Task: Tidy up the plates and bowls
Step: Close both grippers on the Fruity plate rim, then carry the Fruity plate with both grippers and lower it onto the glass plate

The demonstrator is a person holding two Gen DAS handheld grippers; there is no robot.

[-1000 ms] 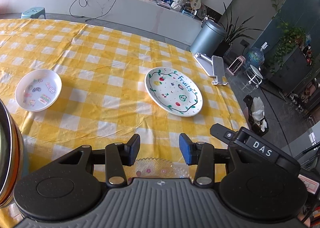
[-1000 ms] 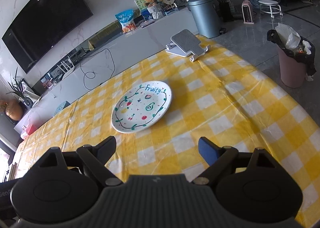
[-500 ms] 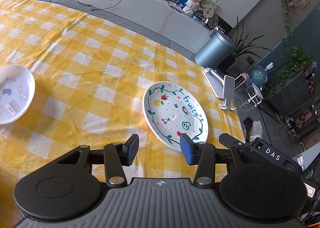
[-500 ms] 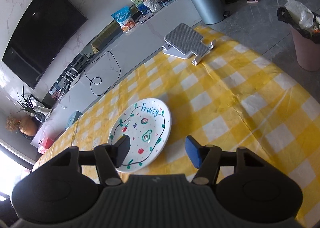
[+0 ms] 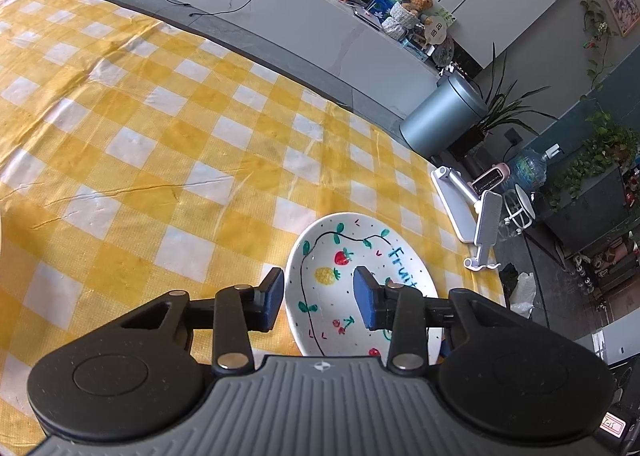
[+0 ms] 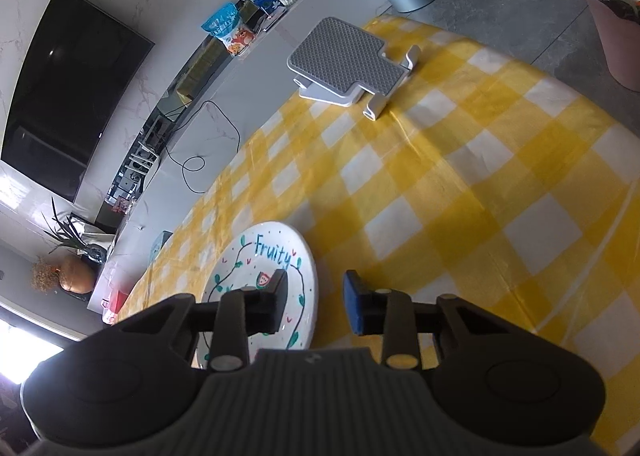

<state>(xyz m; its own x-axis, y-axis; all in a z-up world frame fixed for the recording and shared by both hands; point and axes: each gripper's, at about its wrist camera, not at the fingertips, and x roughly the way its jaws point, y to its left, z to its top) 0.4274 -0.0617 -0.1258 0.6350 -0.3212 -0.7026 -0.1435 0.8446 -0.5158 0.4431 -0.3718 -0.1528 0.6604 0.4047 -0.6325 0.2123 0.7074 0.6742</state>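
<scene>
Both claws have swung in on the same thing in the last second: the white oval ceramic plate with painted fruit and the blue word "Fruity" (image 5: 360,280). A second ago it sat well out ahead of you in both wrist views; now its rim runs right between the fingertips of each claw. The small white bowl with stickers that was over toward the left side in your left view has dropped out of frame, so you've clearly committed to the plate first.

Your left claw (image 5: 318,298) is narrowing, and it straddles the plate's left rim: one blue pad sits outside over the yellow-and-white checked cloth on the bench (image 5: 168,160), the other over the painted face. Your right claw (image 6: 316,302) has come in a lot from wide and is closing too, with one pad over the plate's face and the other over the cloth, so the right rim lies in its gap. I can't see either pair of pads actually pressing on ceramic yet, so I'd call it a narrow gap around each rim, not a grip.

The plate lies flat toward the bench's right edge, near the corner with the grey-and-white folding stand (image 6: 348,64). My read is a two-sided pickup about to land. Glazed rims are probably slippery, so let both sides bite before lifting.
</scene>
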